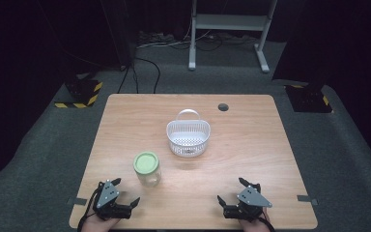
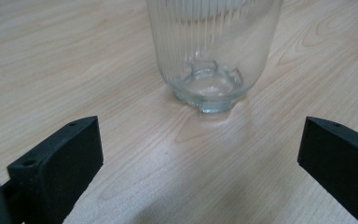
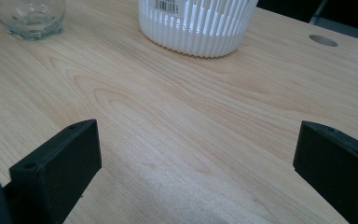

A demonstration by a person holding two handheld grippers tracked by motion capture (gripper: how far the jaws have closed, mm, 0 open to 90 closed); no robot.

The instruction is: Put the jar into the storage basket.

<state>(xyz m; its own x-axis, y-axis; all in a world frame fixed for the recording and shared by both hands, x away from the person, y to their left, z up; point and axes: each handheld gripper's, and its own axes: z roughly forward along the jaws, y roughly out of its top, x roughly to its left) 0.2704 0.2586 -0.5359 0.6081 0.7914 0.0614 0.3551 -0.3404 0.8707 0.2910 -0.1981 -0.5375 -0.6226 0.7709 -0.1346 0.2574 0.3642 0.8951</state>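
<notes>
2 grippers wide open; jar (image 1: 147, 168) prob. just ahead of L gripper (image 1: 124, 193).

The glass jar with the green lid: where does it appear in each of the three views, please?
High view: the glass jar stands left of centre on the table, just ahead of the left gripper.
Left gripper view: its ribbed lower part is at top centre, ahead of the open jaws.
Right gripper view: its base sits in the top left corner.
Shared landmark: the white basket, right of the jar.

Wooden table (image 1: 251, 145) bears glass jar (image 1: 148, 169); white basket (image 1: 188, 137).
</notes>
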